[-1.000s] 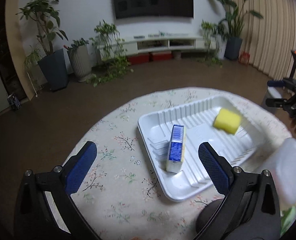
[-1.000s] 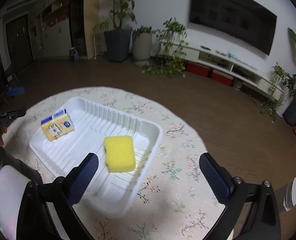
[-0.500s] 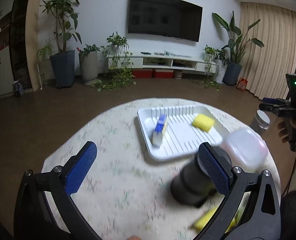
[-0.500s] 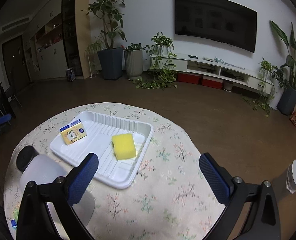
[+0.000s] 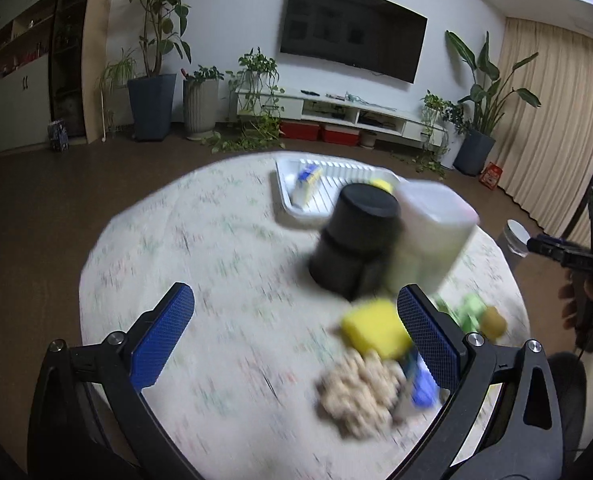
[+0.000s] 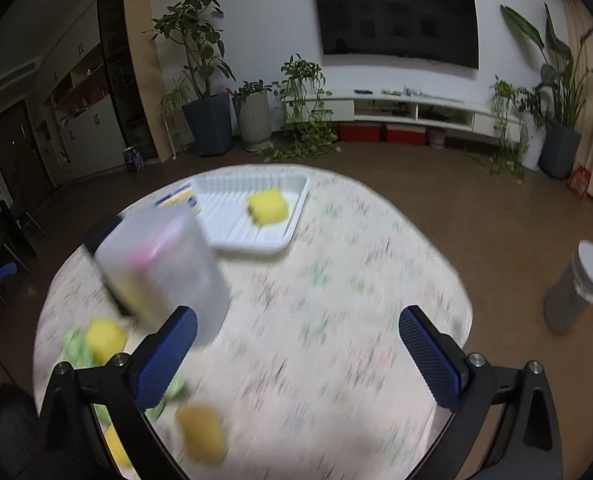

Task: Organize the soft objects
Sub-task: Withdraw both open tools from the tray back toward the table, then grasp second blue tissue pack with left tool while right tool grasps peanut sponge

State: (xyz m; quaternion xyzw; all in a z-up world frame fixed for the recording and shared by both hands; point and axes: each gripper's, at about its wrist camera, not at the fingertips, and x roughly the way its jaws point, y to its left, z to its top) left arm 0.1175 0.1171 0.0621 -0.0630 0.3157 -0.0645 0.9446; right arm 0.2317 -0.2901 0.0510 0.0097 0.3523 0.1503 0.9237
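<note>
Grippers are both wide open and hold nothing: the left gripper [image 5: 296, 340] hangs over the near side of the round table [image 5: 176, 248], the right gripper [image 6: 298, 356] over its middle. Judging by the layout, the step in hand is to fetch another soft piece for the white tray [image 6: 256, 242], where a yellow sponge [image 6: 267, 208] and a small blue box [image 6: 180, 200] already lie. The nearest candidate is the second yellow sponge [image 5: 374, 330], just beside the left gripper's right finger — next to a beige fluffy thing [image 5: 356, 392]. Its long axis seems to run left to right, but blur makes this uncertain. I would close across the short side, gently, and keep clear of the black can [image 5: 354, 240] and the plastic container [image 5: 432, 236].
</note>
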